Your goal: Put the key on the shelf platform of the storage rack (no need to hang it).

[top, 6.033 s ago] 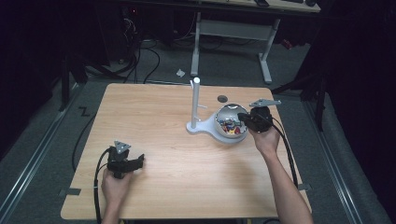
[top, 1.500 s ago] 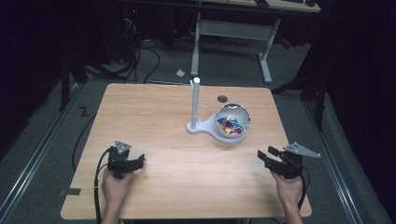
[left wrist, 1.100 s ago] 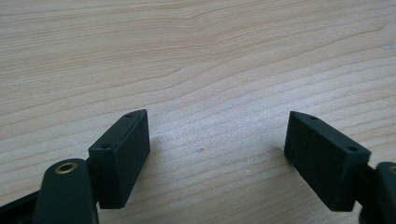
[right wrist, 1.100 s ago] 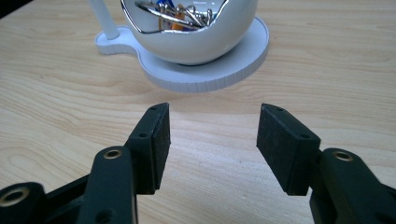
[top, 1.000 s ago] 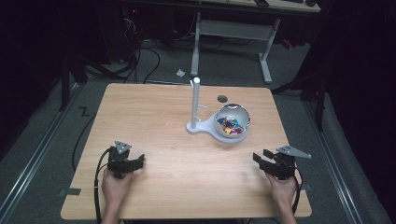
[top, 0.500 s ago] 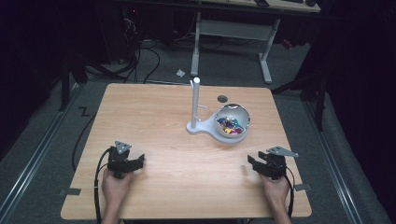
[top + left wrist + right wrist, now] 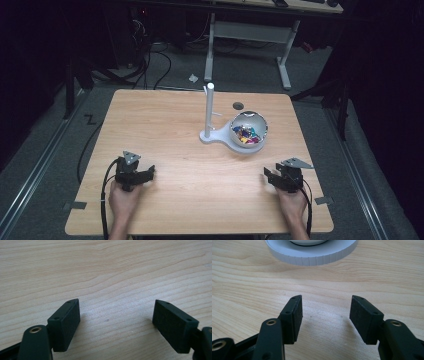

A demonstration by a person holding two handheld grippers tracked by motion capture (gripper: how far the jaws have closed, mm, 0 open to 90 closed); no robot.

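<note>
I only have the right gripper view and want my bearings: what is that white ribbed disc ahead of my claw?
Observer: It is the base of a white stand with an upright post; a bowl sits on it.
Operator: Anything in the bowl?
Observer: Yes, small colourful pieces; too small to tell what.
Operator: Where is the left claw?
Observer: The left claw rests low on the table near its front left, jaws apart, nothing between them.

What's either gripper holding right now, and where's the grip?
Nothing. The left gripper and the right gripper both have open jaws with bare table between them. The bowl of coloured pieces sits apart on its stand.
</note>
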